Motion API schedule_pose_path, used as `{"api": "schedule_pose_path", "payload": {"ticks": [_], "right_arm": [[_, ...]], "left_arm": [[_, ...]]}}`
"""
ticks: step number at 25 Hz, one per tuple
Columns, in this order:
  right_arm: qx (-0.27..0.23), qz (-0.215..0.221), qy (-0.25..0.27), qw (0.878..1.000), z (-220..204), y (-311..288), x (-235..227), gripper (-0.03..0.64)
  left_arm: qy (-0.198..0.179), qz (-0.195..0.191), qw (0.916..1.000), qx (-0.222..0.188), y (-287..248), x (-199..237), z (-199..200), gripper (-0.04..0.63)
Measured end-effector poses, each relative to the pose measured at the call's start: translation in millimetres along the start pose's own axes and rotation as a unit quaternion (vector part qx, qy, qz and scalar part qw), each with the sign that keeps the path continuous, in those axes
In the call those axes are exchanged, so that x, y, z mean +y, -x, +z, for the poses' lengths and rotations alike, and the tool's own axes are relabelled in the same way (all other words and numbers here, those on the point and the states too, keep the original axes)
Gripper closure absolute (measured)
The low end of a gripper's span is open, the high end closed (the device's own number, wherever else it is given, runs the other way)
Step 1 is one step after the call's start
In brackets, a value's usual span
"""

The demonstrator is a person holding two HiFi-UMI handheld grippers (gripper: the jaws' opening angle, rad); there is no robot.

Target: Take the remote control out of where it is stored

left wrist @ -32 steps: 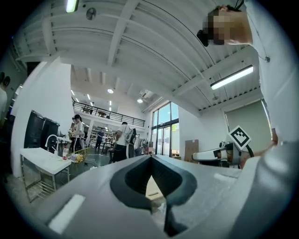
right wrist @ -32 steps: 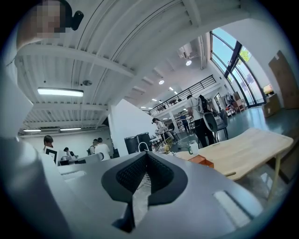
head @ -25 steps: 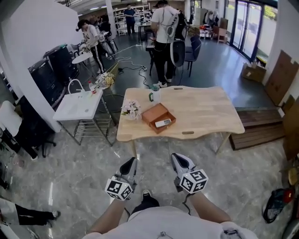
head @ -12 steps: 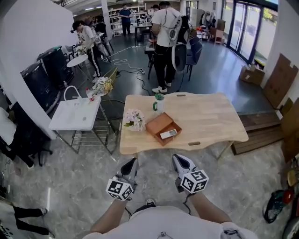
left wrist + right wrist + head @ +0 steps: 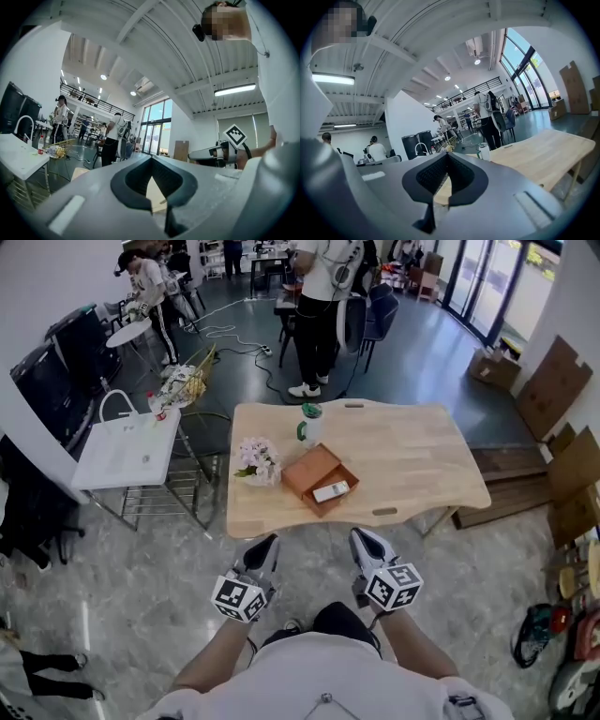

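Head view, layout: wooden table (image 5: 412,465) fills mid-frame. Both tools hang below its near edge, over the floor and well apart from everything on it.
Remote control: remote control (image 5: 330,491) lies inside an open brown box (image 5: 302,471), in the box's lower-right part, near the table's near edge.
Box contents: only the remote, as far as can be seen. The upper-left part shows flat brown, and I cannot tell lid from floor.
Key relation: remote lies up-frame from both tools, between them left to right. Its long axis runs from lower left to upper right of the frame, roughly crosswise to a straight reach.
Nearer tool (judgement): the right one.
Left tool: left tool (image 5: 265,547) has its tips pressed together with nothing between them, read from the left gripper view.
Right tool: right tool (image 5: 364,540) is likewise closed on nothing, per the right gripper view.
Other table items: flowers (image 5: 258,461) sit just beside the box at its left. A cup with green lid (image 5: 309,426) stands up-frame of it.
Stage (judgement): approach only, remote not yet touched.
Next move (judgement): carry the right tool over the table edge, spread it, and come down across the remote's narrow width.
Risk (judgement): the box wall beside the remote may block one jaw, and the box could slide.
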State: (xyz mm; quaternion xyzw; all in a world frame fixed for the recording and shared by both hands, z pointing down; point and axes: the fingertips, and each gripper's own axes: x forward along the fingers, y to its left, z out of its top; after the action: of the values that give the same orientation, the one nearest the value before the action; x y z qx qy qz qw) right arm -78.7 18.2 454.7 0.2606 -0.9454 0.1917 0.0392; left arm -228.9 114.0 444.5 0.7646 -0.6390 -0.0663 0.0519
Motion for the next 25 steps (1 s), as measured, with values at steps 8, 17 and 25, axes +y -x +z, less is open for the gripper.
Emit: {"api": "schedule_pose_path", "payload": {"ticks": [8, 17, 25], "right_arm": [[0.000, -0.018, -0.018, 1.000, 12.2, -55.9, -67.0, 0.589], [0.004, 0.023, -0.028, 0.999, 64.5, -161.6, -158.4, 0.589], [0.022, 0.073, -0.020, 0.997, 98.0, -235.2, -208.0, 0.589]], "left_arm": [[-0.004, -0.001, 0.9998, 0.021, -65.4, 34.3, -13.9, 0.595], [-0.027, 0.020, 0.9991, 0.025, -195.8, 78.7, 1.2, 0.595], [-0.039, 0.049, 0.9976, 0.029, -285.8, 104.5, 8.8, 0.595]]}}
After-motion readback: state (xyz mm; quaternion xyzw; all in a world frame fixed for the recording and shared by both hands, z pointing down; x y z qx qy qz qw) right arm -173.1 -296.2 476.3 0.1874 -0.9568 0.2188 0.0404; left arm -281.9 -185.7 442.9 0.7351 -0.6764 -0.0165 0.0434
